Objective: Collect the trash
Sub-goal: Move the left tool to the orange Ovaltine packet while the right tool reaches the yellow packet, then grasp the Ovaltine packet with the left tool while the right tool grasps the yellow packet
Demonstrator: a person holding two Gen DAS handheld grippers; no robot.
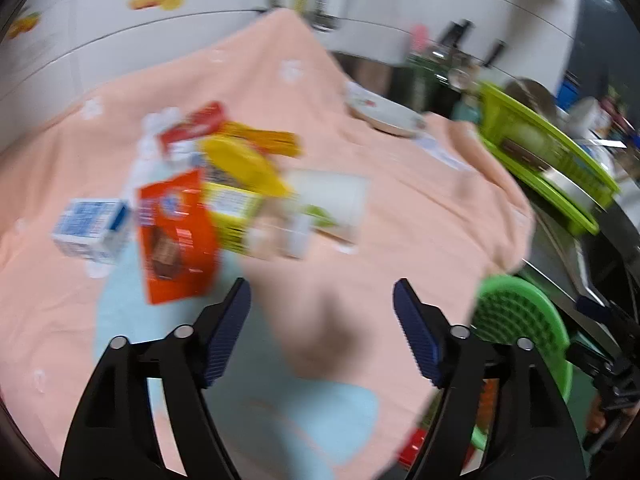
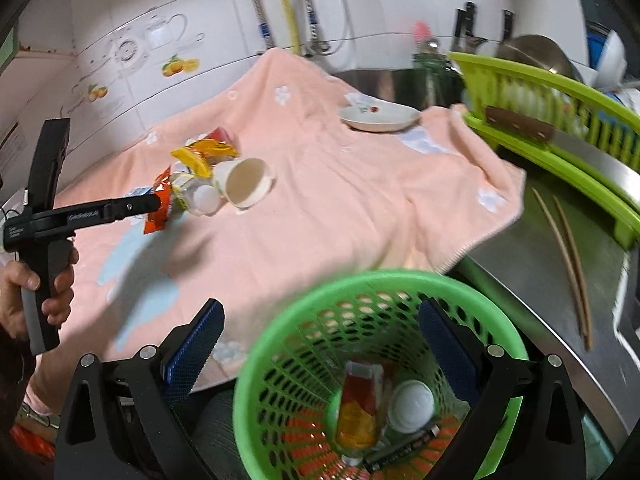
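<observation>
A pile of trash lies on the pink cloth (image 1: 400, 208): an orange packet (image 1: 176, 236), a blue-white carton (image 1: 92, 230), a yellow wrapper (image 1: 244, 168), a red pack (image 1: 196, 124) and a white paper cup (image 2: 246, 182). My left gripper (image 1: 322, 332) is open and empty above the cloth, short of the pile; it also shows in the right wrist view (image 2: 154, 200). My right gripper (image 2: 320, 344) is open, with one finger inside the rim of a green basket (image 2: 280, 320) and one outside it. The basket holds a red-yellow packet (image 2: 358, 408), a white lid (image 2: 412, 406) and a dark wrapper.
A white dish (image 2: 378, 118) sits at the cloth's far edge. A green dish rack (image 2: 560, 120) stands at right on the steel counter, with a knife and chopsticks (image 2: 568, 264) beside it. The tiled wall is behind.
</observation>
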